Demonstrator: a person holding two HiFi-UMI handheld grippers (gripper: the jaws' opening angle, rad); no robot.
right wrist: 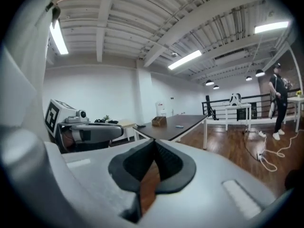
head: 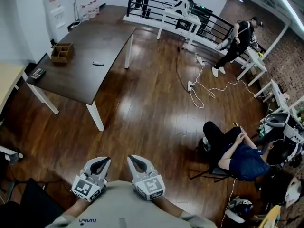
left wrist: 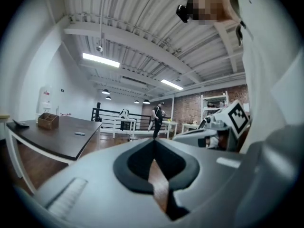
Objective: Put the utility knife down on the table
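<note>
Both grippers are held close to my chest at the bottom of the head view. My left gripper point(head: 102, 160) point(left wrist: 154, 141) has its jaws shut, tips meeting, with nothing between them. My right gripper point(head: 133, 157) point(right wrist: 154, 142) is shut and empty too. They sit side by side and point toward the dark brown table point(head: 102, 39) point(left wrist: 57, 139) point(right wrist: 183, 120), which stands well away at the upper left. On the table lies a small flat grey thing point(head: 98, 63) point(left wrist: 80, 133) point(right wrist: 179, 126), too small to identify. No utility knife shows in either gripper.
A wooden box point(head: 61, 52) point(left wrist: 48, 120) point(right wrist: 159, 121) and a dark remote-like thing point(head: 38, 73) rest on the table. One person sits on a chair point(head: 237, 153) at the right, and another stands point(head: 235, 44) by white tables. Cables point(head: 204, 87) trail over the wooden floor. A black railing point(head: 156, 6) lines the back.
</note>
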